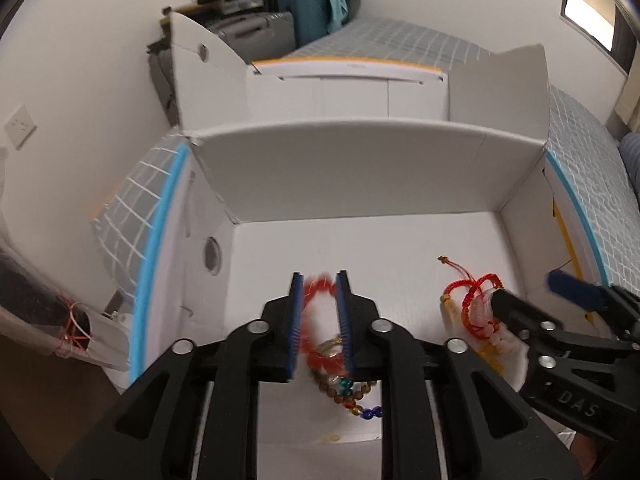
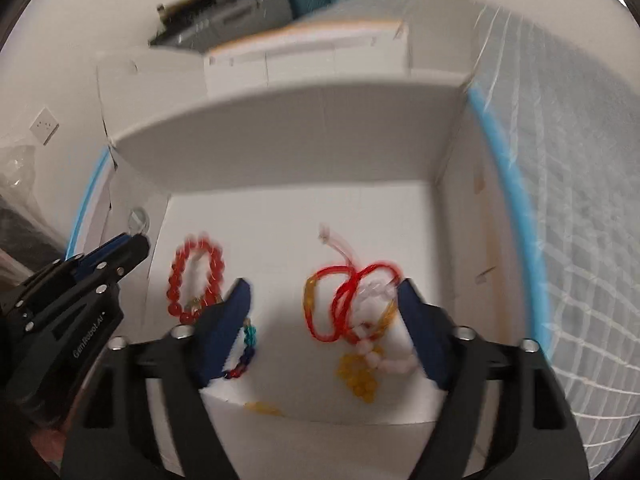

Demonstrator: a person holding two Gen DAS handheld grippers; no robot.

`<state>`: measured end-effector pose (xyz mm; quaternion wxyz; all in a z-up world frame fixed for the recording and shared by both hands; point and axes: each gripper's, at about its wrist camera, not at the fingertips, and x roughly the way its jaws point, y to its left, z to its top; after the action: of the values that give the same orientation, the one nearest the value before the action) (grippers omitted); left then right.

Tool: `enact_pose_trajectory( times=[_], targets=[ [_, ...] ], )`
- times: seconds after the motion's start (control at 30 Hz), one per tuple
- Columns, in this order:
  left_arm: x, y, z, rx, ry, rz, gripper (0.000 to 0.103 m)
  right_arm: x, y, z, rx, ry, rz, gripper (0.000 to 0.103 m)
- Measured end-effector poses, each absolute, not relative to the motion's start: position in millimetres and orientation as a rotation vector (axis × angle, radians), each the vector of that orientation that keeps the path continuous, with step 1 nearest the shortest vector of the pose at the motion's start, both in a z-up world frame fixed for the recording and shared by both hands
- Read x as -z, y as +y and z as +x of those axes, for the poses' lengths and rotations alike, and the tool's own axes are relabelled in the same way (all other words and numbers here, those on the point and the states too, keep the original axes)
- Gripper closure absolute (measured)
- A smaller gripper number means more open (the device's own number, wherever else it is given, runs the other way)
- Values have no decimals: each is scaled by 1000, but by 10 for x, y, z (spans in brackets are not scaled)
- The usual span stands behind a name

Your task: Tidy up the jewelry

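An open white cardboard box [image 1: 360, 176] [image 2: 280, 136] holds the jewelry. A red bead bracelet [image 1: 318, 320] [image 2: 196, 280] lies on its floor. My left gripper [image 1: 319, 280] is open, its fingers on either side of the bracelet; it also shows in the right wrist view [image 2: 128, 242]. A multicolour bead string [image 1: 352, 396] [image 2: 246, 348] lies nearer the front. A tangle of red cord, pink and yellow bead bracelets [image 1: 480, 312] [image 2: 356, 312] lies on the right. My right gripper [image 2: 324, 292] [image 1: 528, 288] is wide open around this tangle.
The box sits on a grid-patterned blue-edged mat [image 1: 152, 248] [image 2: 560, 220]. The box flaps stand up behind [image 1: 500, 88]. A white unit [image 1: 348, 88], suitcases [image 1: 308, 8] and a wall socket [image 1: 18, 126] lie beyond. A dark roll with red bands [image 1: 44, 312] lies left.
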<state>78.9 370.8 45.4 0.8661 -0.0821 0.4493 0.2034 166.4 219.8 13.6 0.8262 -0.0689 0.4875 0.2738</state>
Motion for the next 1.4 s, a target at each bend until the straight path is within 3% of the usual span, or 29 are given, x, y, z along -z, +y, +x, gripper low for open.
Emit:
enact_pose_trajectory(
  times=[0.07, 0.17, 0.23, 0.37, 0.5, 0.97, 1.4],
  targets=[
    [-539, 3696, 709, -432, 910, -185, 62, -205, 2163, 1602, -597, 1011, -139, 20],
    [-636, 3639, 588, -427, 878, -180, 55, -314, 2039, 1500, -580, 953, -123, 12],
    [-698, 3603, 492, -425, 848, -186, 40, -350, 1977, 1451, -574, 932, -119, 9],
    [-784, 3545, 315, -440, 803, -191, 19, -402, 1876, 1333, -568, 901, -132, 7],
    [-802, 3473, 70, -445, 768, -196, 8, -415, 1828, 1209, -533, 844, -139, 7],
    [-601, 3137, -505, -396, 735, -180, 6, -336, 1410, 719, -501, 774, -93, 7],
    [-504, 3088, -571, -383, 750, -164, 7, -263, 1456, 609, -435, 739, -158, 7]
  ],
)
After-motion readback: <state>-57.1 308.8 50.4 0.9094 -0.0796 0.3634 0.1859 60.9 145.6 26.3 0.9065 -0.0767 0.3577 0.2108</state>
